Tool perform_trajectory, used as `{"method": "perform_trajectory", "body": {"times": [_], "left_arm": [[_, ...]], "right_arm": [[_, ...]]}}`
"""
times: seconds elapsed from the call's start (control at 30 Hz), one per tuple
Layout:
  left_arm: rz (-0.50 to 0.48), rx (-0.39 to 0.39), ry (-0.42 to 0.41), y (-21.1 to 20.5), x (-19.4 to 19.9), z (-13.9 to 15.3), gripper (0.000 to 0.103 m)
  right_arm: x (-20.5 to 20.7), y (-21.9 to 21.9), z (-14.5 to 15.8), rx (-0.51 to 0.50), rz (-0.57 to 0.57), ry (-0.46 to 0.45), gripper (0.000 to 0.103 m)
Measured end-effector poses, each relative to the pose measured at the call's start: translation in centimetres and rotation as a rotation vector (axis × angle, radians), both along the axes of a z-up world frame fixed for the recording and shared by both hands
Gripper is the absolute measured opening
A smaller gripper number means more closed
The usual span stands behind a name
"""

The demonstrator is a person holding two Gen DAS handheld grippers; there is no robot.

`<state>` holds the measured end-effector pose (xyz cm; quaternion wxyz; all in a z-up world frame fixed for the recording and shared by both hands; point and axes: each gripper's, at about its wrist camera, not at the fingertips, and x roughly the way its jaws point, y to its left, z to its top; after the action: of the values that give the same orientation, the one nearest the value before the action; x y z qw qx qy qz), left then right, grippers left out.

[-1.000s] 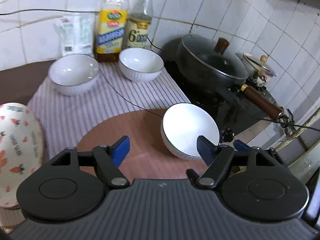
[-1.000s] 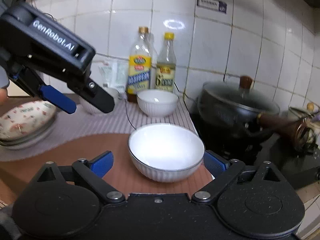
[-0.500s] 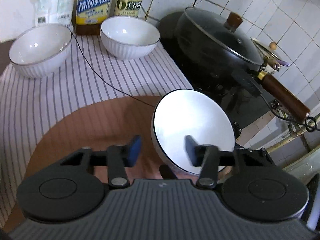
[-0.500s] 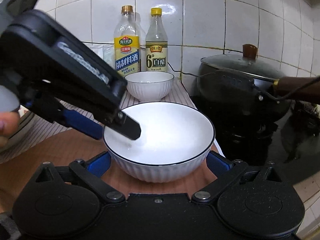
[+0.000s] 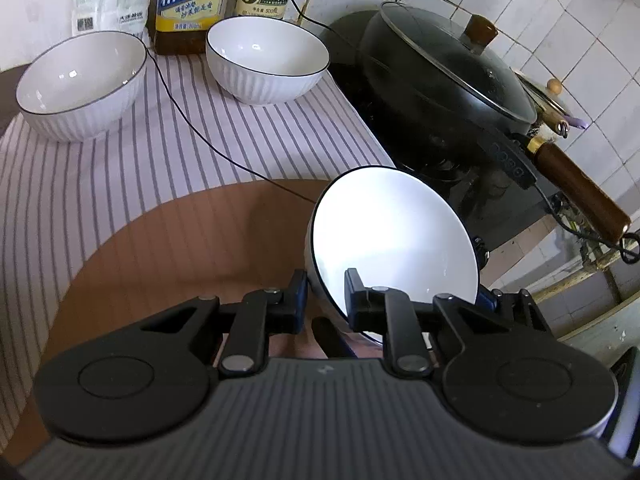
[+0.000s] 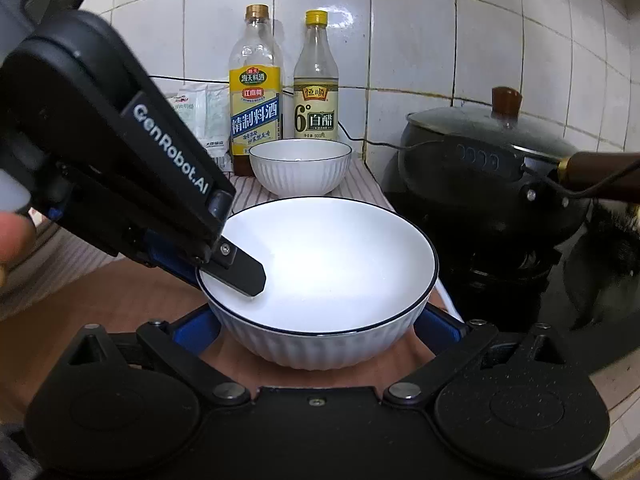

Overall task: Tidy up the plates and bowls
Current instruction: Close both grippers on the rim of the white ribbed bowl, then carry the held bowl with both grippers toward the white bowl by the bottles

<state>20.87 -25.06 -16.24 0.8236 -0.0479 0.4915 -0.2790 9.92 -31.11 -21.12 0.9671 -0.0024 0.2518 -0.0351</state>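
While the left gripper (image 5: 326, 286) clamps the near bowl's (image 5: 392, 240) rim at lower centre, the right gripper's (image 6: 316, 330) fingers stand apart, flanking it.

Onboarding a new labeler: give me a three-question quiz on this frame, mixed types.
1. True or false: the left gripper pinches the rim of the near bowl, one finger inside.
2. How many white bowls show in the left wrist view?
3. The right gripper is: A) shut on the bowl's rim; B) open, a finger on each side of the bowl; C) out of view.

Key: 1 true. 2 three: the near bowl, the back left bowl, the back right bowl. 3 B.
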Motion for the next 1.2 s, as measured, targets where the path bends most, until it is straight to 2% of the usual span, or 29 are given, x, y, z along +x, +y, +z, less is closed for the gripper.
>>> {"method": "perform_trajectory", "body": {"times": [0.27,0.63,0.83,1.2], "left_arm": [[-0.002,0.043,-0.033,2.3,-1.1,1.5,0.018],[0.101,0.050,-0.029,7.9,-1.2,4.2,0.018],[0.148,0.087,-0.016,10.4,-0.5,3.7,0.018],[0.181,0.161,0.000,11.2,0.6,1.7,0.018]], "right_arm": [[-0.6,2.5,1.1,-0.006,0.035,-0.012,0.103],[0.1,6.8,3.1,-0.020,0.164,-0.043,0.103],[1.5,9.1,2.5,-0.044,0.247,-0.037,0.103],[4.1,10.5,0.9,-0.039,0.304,0.010,0.103]]}}
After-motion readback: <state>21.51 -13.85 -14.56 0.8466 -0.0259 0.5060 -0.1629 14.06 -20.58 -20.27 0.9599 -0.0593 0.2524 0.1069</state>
